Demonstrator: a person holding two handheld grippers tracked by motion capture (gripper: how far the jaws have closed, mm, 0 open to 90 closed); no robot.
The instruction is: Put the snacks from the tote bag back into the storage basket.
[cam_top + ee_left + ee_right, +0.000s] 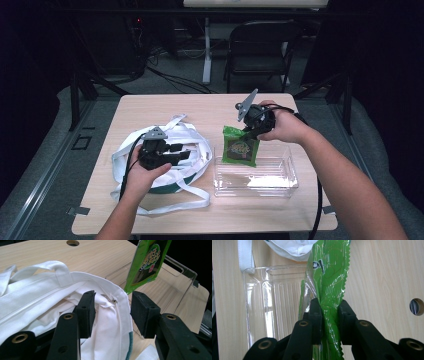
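The clear plastic tray [256, 180] sat on the light wooden worktop [150, 107] and serves as the landmark here. Just above its near-left corner hung the green snack packet [240, 146], gripped by its top edge in the right tool [250, 131], whose pads were clamped tight on the crinkled foil. In the right gripper view the packet [329, 272] ran up from between the pads, its serrated edge showing, with the tray [274, 305] lying under and to the left of it on the worktop [382, 277]. The packet's lower end hung over the tray's rim — whether it touched the plastic could not be told.

To the left of the tray lay the white tote bag [192, 145], its mouth open and its straps looped out over the worktop. The left tool [175, 154] hovered over the bag's rim on the side nearest the tray. In the left gripper view its jaws stood about half open, one pad [86, 312] inside the bag's mouth and the other outside, with the hemmed rim of the bag [117, 297] between them — neither pad pressed on the cloth. Beyond that rim the packet [147, 262] hung in front of the tray's clear wall [180, 275].

A black chair [260, 47] stood on the floor past the far edge of the worktop, well beyond the tray.
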